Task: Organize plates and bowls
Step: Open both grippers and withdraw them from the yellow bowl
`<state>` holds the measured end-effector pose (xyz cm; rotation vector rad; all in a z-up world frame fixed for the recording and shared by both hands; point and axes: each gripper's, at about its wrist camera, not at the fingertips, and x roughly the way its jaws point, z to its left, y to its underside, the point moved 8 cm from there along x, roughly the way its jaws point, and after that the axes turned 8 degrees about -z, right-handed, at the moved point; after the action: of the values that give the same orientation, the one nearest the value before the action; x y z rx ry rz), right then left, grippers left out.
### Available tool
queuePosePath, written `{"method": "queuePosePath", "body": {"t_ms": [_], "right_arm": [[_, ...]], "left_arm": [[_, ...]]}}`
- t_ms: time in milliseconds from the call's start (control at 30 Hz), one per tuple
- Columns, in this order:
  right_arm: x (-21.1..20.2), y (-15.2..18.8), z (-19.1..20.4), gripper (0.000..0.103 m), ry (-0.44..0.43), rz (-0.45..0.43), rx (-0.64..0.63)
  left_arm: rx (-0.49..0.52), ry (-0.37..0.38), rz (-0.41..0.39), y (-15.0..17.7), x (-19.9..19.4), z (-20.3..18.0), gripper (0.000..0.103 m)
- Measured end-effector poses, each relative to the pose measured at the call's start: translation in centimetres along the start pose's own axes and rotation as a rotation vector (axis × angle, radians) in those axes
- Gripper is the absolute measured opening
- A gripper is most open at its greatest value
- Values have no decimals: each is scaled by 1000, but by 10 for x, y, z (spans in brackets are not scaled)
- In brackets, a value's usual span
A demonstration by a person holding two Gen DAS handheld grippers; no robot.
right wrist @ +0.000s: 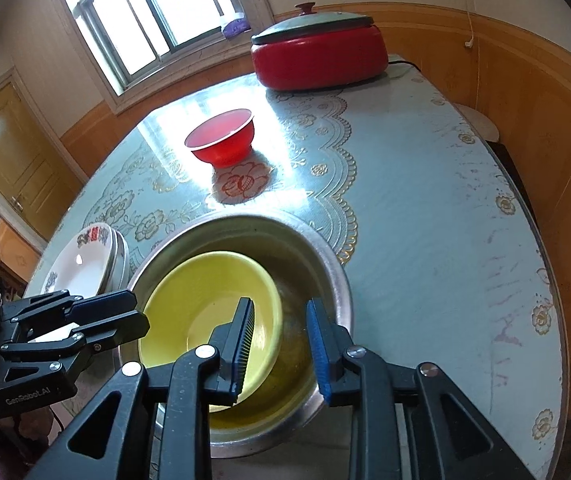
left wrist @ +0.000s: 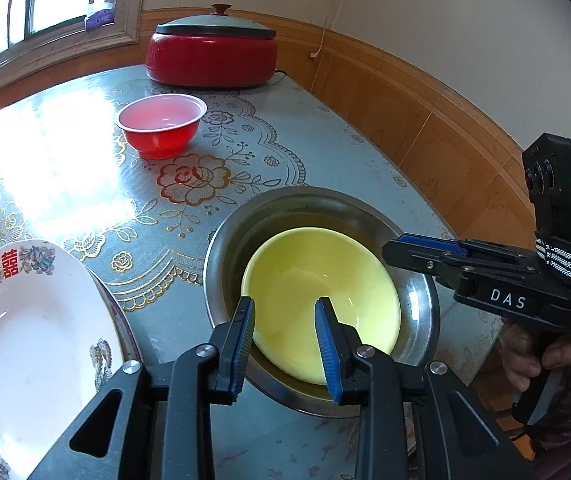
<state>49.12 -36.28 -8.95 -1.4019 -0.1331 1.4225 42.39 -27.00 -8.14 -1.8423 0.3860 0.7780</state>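
Yellow, glossy and tilted, the bowl [left wrist: 321,312] lies inside the steel basin [left wrist: 225,240] near the table's [left wrist: 345,152] front edge. Both claws hang over it with jaws parted and nothing held: the left gripper [left wrist: 285,344] above its near rim, the right gripper [right wrist: 279,344] astride its right rim. A red bowl [left wrist: 161,126] stands mid-table, well apart; stacked plates [left wrist: 37,340] sit at the left edge. Nesting the bowls seems the step in hand; next, probably fetch the red bowl, gripping its rim squarely.
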Motion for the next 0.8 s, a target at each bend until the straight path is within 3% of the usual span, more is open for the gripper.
{"method": "queuePosePath", "body": {"t_ms": [167,400,667,800], "right_arm": [[-11,-11,-24,29,34,-48,82],[5,1,-44,30,50,2,160],[19,8,-37,19,40,21,113],[24,7,-37,19,33,34,105]], "left_arm": [[-41,-28,-53,-13,-11,18,32],[-62,-94,2,-3,2,38,32],[-27,-68,37,8,18,20,32],[-28,-70,41,8,19,20,32]]}}
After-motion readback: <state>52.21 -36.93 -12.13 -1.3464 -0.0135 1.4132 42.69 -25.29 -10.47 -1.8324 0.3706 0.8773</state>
